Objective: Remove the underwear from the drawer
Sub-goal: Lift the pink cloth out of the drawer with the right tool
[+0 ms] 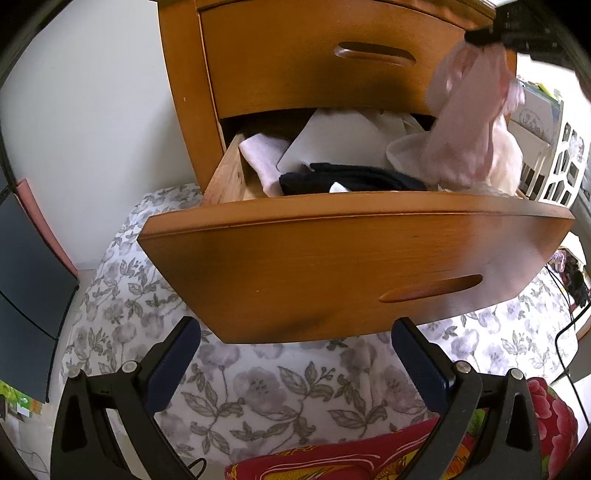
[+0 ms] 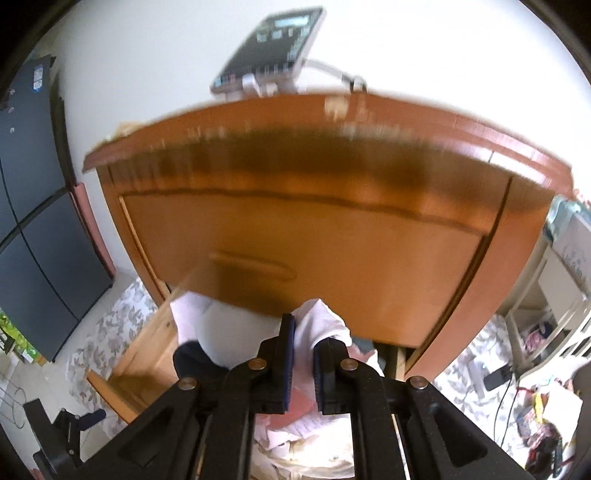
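The lower drawer (image 1: 332,266) of a wooden dresser (image 1: 184,92) stands pulled out, filled with white, pale pink and black clothes (image 1: 354,177). A pale pink piece of underwear (image 1: 469,122) hangs above the drawer's right end, pinched at its top by my right gripper (image 1: 484,35). In the right wrist view my right gripper (image 2: 303,339) is shut on that pale fabric (image 2: 314,328), raised in front of the upper drawer (image 2: 314,251). My left gripper (image 1: 295,354) is open and holds nothing, low in front of the drawer's face.
A floral grey-and-white cover (image 1: 258,387) lies under the drawer, with a red flowered cloth (image 1: 546,417) at the front right. Dark panels (image 1: 22,266) stand at the left. A phone on a stand (image 2: 269,48) sits on the dresser top. White shelving (image 1: 554,158) is at the right.
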`<state>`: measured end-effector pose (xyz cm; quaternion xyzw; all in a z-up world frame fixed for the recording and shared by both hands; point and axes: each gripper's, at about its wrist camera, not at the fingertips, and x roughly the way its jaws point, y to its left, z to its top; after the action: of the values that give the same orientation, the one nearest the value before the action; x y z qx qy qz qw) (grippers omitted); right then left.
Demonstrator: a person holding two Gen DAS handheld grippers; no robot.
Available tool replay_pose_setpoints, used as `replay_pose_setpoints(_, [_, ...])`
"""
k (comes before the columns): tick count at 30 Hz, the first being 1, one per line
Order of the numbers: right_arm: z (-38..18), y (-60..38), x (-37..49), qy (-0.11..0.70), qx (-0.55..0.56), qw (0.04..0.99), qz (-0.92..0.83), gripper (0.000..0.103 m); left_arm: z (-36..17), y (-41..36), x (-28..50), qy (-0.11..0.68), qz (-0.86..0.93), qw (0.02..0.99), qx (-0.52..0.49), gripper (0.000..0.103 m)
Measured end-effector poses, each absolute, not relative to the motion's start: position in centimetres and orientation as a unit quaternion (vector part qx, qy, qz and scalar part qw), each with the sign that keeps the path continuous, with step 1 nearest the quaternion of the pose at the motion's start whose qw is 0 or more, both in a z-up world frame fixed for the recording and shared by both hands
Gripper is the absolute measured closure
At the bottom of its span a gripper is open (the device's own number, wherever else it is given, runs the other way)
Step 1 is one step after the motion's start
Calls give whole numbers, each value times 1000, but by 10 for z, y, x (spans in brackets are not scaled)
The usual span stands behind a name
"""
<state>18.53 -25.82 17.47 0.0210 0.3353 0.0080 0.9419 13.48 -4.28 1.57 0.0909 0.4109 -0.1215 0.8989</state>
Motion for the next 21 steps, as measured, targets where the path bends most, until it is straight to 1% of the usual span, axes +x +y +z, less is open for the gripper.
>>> replay_pose_setpoints(13, [278, -248, 147, 250, -20, 968, -17, 94, 19, -50, 124, 392, -97, 906, 125, 0])
replay_pose_setpoints(21, [322, -240, 99, 221, -19, 974, -34, 94, 21, -55, 116, 377, -87, 910, 147, 0])
